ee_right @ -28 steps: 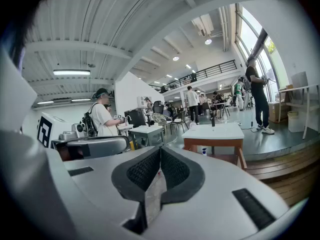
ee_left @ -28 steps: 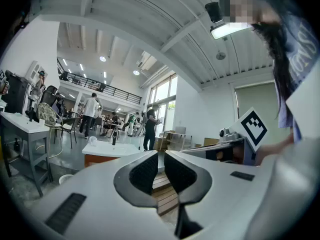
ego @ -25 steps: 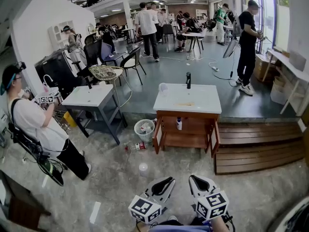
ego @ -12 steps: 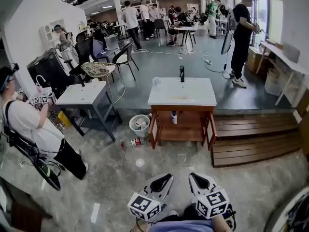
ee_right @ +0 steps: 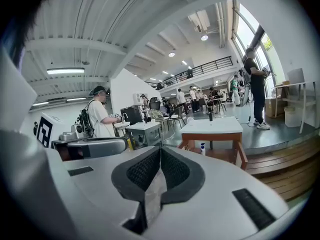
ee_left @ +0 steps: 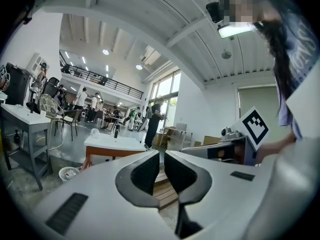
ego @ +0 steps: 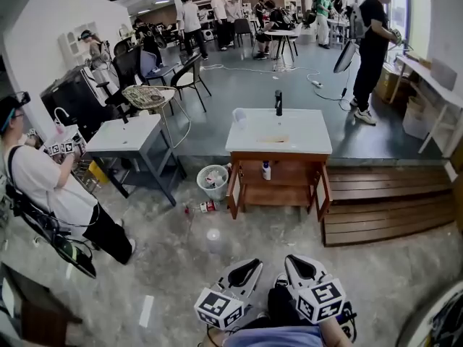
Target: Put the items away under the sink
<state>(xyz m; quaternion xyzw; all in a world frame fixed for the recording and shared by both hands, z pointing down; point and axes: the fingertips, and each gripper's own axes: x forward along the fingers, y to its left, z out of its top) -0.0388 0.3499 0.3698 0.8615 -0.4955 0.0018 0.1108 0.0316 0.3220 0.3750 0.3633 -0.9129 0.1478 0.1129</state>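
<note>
The sink cabinet (ego: 278, 142) stands across the floor, with a white top, a black tap (ego: 278, 102) and both wooden doors swung open. A small white bottle (ego: 267, 170) stands on its shelf. On the floor to its left a bottle (ego: 206, 207) lies on its side, and a white cup-like item (ego: 213, 237) sits nearer me. My left gripper (ego: 253, 267) and right gripper (ego: 291, 263) are low at the head view's bottom, side by side, both shut and empty, far from the cabinet. The left gripper (ee_left: 161, 158) points at the cabinet (ee_left: 111, 144); the right gripper (ee_right: 160, 153) faces the cabinet (ee_right: 210, 127) and bottle (ee_right: 202, 148).
A white waste basket (ego: 213, 181) stands by the cabinet's left door. A second sink table (ego: 130, 137) is further left, and a person (ego: 43, 186) with grippers stands beside it. A wooden step platform (ego: 387, 208) runs to the right. Other people and chairs fill the far hall.
The head view has shifted slightly and the cabinet sits a little differently in it. Both grippers stay shut and together at the bottom.
</note>
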